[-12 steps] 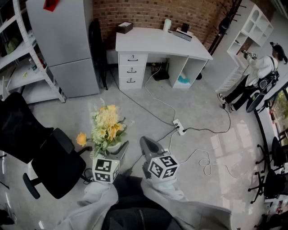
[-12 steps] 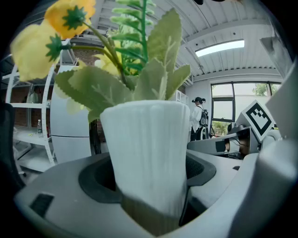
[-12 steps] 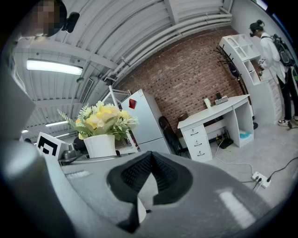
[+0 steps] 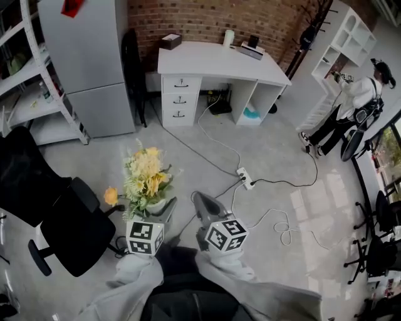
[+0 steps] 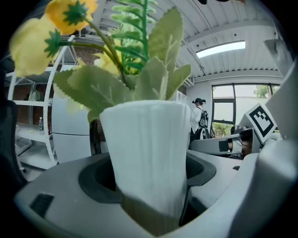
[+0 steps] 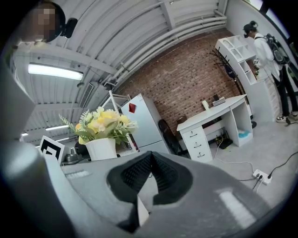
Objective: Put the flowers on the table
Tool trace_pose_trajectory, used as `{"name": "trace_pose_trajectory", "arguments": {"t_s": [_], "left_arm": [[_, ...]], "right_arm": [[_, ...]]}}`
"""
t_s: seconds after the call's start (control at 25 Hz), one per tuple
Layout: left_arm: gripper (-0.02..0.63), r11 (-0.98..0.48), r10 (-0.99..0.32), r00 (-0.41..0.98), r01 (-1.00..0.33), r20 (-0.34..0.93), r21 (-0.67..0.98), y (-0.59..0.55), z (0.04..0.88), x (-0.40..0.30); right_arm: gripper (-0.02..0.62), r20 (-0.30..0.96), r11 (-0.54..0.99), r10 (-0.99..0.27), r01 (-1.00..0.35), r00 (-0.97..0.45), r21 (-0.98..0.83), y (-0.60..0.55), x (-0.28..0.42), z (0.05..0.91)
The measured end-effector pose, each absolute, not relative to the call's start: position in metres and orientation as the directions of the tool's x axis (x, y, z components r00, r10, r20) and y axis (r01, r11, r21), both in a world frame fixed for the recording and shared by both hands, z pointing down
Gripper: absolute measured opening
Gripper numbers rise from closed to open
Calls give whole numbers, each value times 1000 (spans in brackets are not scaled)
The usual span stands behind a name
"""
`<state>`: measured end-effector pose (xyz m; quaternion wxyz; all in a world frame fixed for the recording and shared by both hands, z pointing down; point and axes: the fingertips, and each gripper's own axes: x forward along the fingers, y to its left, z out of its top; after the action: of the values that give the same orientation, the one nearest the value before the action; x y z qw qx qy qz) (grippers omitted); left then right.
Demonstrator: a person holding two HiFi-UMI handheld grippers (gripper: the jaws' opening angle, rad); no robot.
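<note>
Over the concrete floor (image 4: pixel 269 150), well apart from the white desk (image 4: pixel 207 59) by the brick wall (image 4: pixel 207 17): carried upright in the left gripper (image 4: pixel 158 208), with jaws spread wide and clamped on either side of a white ribbed pot (image 5: pixel 149 153) holding yellow flowers (image 4: pixel 147 172) and green fronds. Just beside it, riding empty, the right gripper (image 6: pixel 150 162), with jaws pressed together on nothing. Not yet on the table, by the look of things, with most of the room left to cross. Probably light for its bulk, going by the artificial-looking blooms, yet top-heavy, with soft stems and leaves apt to bend if squeezed. Best taken by the pot's stiff wall, low on the body, as gripped now, never by the foliage. Possibly slick despite the ribbing, so worth keeping level and unhurried. For the set-down, best aimed at a bare stretch near the desk's front edge, away from the box (image 4: pixel 170 41), pale cup (image 4: pixel 229 37) and dark device (image 4: pixel 252 47) along its back edge.
</note>
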<state>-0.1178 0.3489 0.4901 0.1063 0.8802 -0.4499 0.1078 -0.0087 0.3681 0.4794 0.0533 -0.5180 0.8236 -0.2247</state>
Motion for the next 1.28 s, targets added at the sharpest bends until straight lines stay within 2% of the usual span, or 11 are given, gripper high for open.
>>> {"name": "trace_pose_trajectory", "arguments": {"t_s": [0.24,0.64,1.28], "left_arm": [[380,-563,-765,562,-821,314,97,357,493,-112],[380,-572,-747,578,-811,330,124,346,505,-99],[380,-594,-738,602,-794,305,128,218,494,-80]], "right_arm": [[-1,171,318,-887,-837,-428,-445,385,-4,490],[-1,174,336,-875,-826,-451,-452,375,-1,497],[-2,176,360,-863,-822,-473,-442,249,9,491]]}}
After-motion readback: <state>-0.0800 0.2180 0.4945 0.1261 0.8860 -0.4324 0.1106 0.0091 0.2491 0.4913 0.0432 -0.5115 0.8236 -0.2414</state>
